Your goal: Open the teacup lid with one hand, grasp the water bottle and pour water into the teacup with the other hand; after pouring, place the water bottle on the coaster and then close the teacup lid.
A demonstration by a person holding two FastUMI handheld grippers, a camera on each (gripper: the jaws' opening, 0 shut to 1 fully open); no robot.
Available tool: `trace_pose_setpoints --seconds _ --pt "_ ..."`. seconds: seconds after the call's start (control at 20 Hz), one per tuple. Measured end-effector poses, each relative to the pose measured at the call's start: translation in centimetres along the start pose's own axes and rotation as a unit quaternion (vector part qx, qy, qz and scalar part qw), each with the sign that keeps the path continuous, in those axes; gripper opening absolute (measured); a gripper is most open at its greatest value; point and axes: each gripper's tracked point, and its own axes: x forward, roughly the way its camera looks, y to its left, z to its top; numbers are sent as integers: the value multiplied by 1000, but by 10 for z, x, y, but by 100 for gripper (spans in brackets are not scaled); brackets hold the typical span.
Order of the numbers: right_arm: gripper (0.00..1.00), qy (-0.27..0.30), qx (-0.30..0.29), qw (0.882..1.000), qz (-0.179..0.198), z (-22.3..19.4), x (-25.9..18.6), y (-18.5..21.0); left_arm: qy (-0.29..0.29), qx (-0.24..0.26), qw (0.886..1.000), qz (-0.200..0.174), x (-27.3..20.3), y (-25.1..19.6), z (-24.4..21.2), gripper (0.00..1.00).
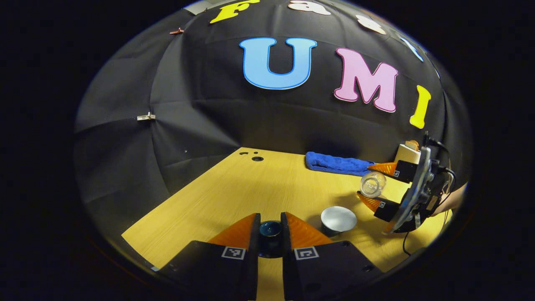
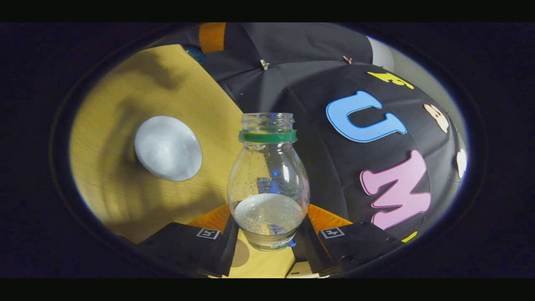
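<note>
The dark teal teacup lid (image 1: 270, 232) sits between the fingers of my left gripper (image 1: 270, 217), which is shut on it, just left of the cup. The teacup (image 1: 338, 219) stands uncovered on the wooden table, its pale inside showing; it also appears in the right gripper view (image 2: 168, 148). My right gripper (image 2: 269, 217) is shut on the body of a clear, capless water bottle (image 2: 267, 184) with a green neck ring and some water in it. In the left gripper view the right gripper (image 1: 365, 182) holds the bottle (image 1: 373, 184) tilted, mouth toward the cup, up and to its right.
A folded blue towel (image 1: 336, 164) lies at the back of the table (image 1: 234, 188) against the black cloth wall. A small beige box (image 1: 407, 153) stands behind the right gripper. Small holes (image 1: 257, 158) mark the table's far corner.
</note>
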Motion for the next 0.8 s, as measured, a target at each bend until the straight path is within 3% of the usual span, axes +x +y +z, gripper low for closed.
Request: trace_pose_setpoints --seconds 0.2,0.55,0.7,0.8 --pt "72 0 -43 999 -1 -9 11 5 -2 -6 1000 -18 5 -4 -6 28" --pt "71 -2 -106 994 -5 -14 22 12 5 -8 1000 -18 1 8 -16 24" --pt "71 -7 -127 992 5 -14 23 22 4 2 1000 -20 -2 10 -18 28" --pt "71 -9 -139 990 2 -11 24 24 4 0 1000 -22 -5 9 -17 24"
